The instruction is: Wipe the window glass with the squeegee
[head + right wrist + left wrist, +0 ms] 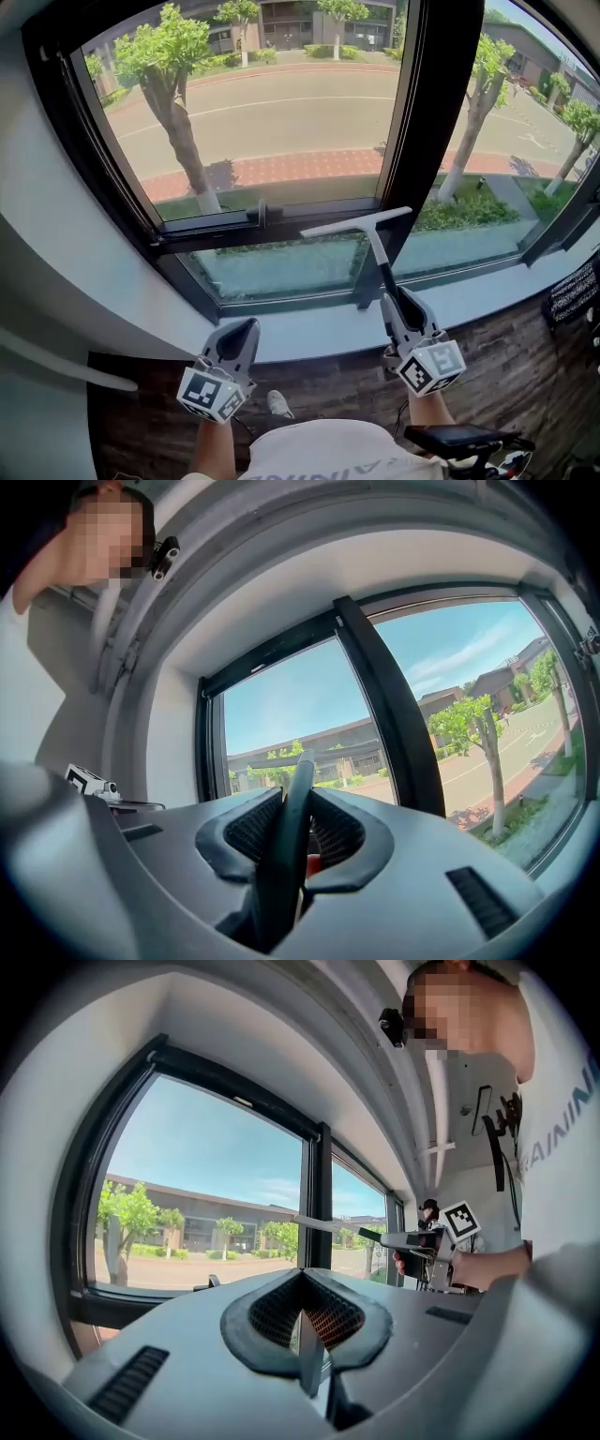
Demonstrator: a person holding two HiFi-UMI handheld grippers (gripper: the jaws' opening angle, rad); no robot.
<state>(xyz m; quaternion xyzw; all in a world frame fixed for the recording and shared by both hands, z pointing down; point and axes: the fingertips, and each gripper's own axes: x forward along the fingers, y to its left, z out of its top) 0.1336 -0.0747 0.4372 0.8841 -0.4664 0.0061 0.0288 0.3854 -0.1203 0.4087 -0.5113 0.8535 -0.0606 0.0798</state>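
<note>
The right gripper point(392, 309) is low and right of the middle in the head view. Its jaws are closed tight on the dark handle of the squeegee point(373, 240). The squeegee sticks up from it toward the window. Its white blade lies almost flat across the middle of the frame, just beside the thick black post point(412, 122) between the two big panes. The blade sits in front of the top edge of the small lower pane point(281, 270). I cannot tell if it touches the glass.

The left gripper point(246, 328) is at the lower left, well apart from the squeegee. Its jaws are pressed together with nothing between them. It points at the pale window sill point(319, 330).

The big window glass point(281, 112) fills the top of the frame. Through it you can see a road point(291, 117) and green trees point(164, 56).
</note>
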